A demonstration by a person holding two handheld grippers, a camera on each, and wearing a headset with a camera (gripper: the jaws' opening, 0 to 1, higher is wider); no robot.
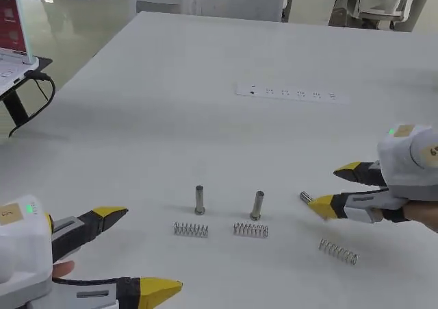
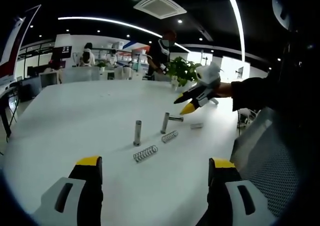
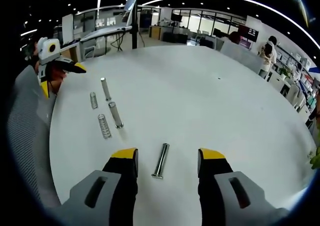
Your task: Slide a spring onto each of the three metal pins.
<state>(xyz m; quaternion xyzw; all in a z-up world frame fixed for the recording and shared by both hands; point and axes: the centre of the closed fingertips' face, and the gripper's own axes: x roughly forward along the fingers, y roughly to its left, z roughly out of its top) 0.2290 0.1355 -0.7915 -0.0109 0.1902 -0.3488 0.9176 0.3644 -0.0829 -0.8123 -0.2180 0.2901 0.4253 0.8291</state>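
Spread wide, right gripper (image 3: 167, 154) astride the lying pin (image 3: 160, 160), likely to lift it. Spread too, left gripper (image 1: 147, 249), holding nothing. Ahead of it, near pin (image 1: 199, 199) and mid pin (image 1: 256, 205) upright for loading, near spring (image 1: 190, 229) and mid spring (image 1: 250, 230) flat alongside; third spring (image 1: 337, 251) beside the right gripper.

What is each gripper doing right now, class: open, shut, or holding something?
Left gripper: open, holding nothing.
Right gripper: open, with a lying pin between its jaws, not clamped.
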